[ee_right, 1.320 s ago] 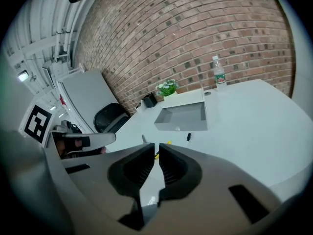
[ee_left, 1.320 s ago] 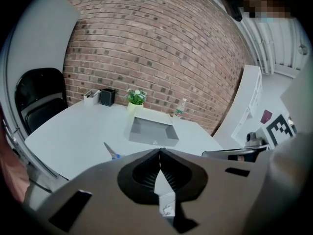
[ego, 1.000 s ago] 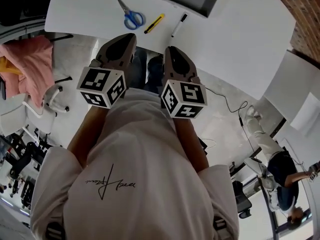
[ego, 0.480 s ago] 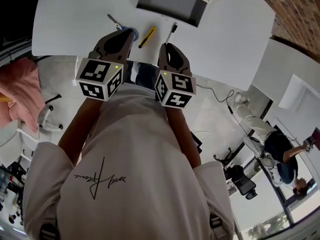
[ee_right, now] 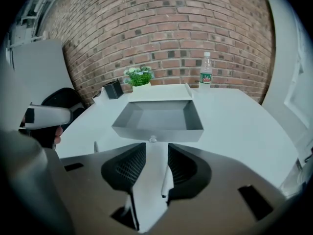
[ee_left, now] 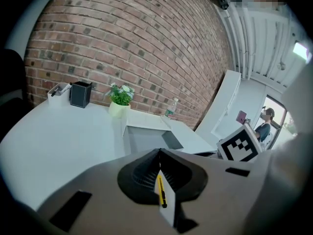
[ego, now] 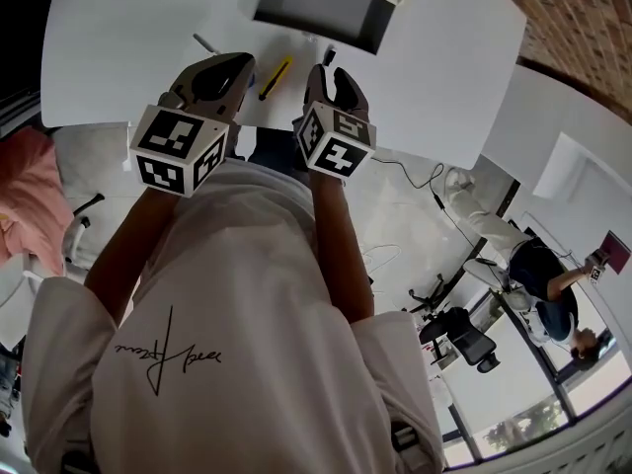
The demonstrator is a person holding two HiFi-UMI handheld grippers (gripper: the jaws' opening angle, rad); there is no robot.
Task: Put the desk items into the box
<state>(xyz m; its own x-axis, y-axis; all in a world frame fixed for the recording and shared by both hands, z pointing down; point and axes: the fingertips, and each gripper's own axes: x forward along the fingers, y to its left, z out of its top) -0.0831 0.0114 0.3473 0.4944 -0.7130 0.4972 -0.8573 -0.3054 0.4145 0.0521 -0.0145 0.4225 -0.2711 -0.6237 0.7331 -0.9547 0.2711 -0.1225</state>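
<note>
A grey open box [ego: 314, 10] [ee_right: 156, 131] [ee_left: 142, 138] stands on the white table [ego: 128, 38]. In front of it lie a yellow cutter [ego: 275, 77] [ee_left: 160, 190], a marker [ego: 329, 55] [ee_right: 166, 177] and scissors, of which only a tip [ego: 205, 43] shows past my left gripper [ego: 240, 65] [ee_left: 159, 153]. The left gripper is shut with nothing in it and hangs over the cutter. My right gripper [ego: 324, 72] [ee_right: 156, 148] has just been opening. Its jaws stand apart above the marker, which lies on the table by the right jaw, untouched.
A potted plant [ee_right: 139, 77], a water bottle [ee_right: 206, 68] and a black pen holder [ee_right: 114, 88] stand at the table's far edge by the brick wall [ee_right: 161, 28]. Another person [ego: 538, 275] and office chairs [ego: 462, 336] are on the floor to the right.
Both grippers moved forward over the table's near edge toward the items. The left one now covers the scissors, and the right one's jaws look parted.
</note>
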